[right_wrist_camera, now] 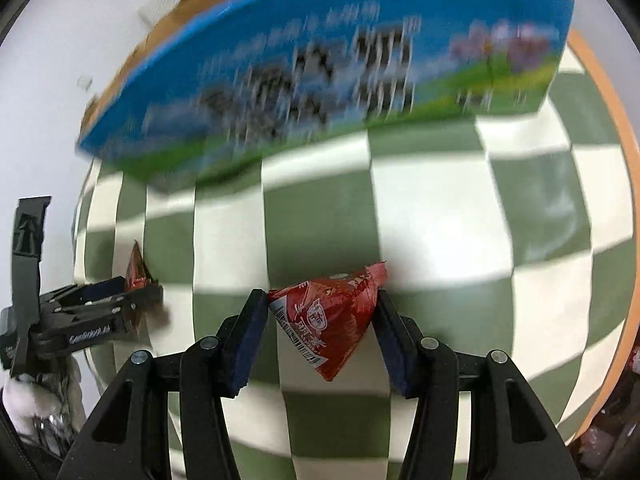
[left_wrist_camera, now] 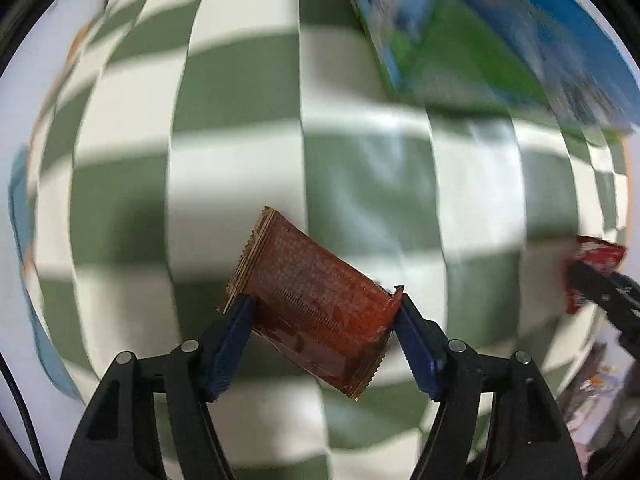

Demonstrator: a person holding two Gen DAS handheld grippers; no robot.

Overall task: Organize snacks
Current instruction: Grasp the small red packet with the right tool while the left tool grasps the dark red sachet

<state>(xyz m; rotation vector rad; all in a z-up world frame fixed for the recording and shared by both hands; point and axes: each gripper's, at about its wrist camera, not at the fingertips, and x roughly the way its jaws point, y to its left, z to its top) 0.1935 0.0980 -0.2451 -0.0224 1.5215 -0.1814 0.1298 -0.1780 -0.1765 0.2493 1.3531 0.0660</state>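
Well clear of the carton (right_wrist_camera: pixel 320 72), both packets: brown wafer packet (left_wrist_camera: pixel 316 300), red pouch (right_wrist_camera: pixel 332 312).

The tablecloth (left_wrist_camera: pixel 360 184) is a check of sage green and off-white squares. The flat snack packet (left_wrist_camera: pixel 316 300) is reddish brown with a fine dotted print. The triangular packet (right_wrist_camera: pixel 332 316) is bright red with white lettering. The box (right_wrist_camera: pixel 320 68) is sky blue, with a grass-green band, black-and-white patches and pink blossoms.
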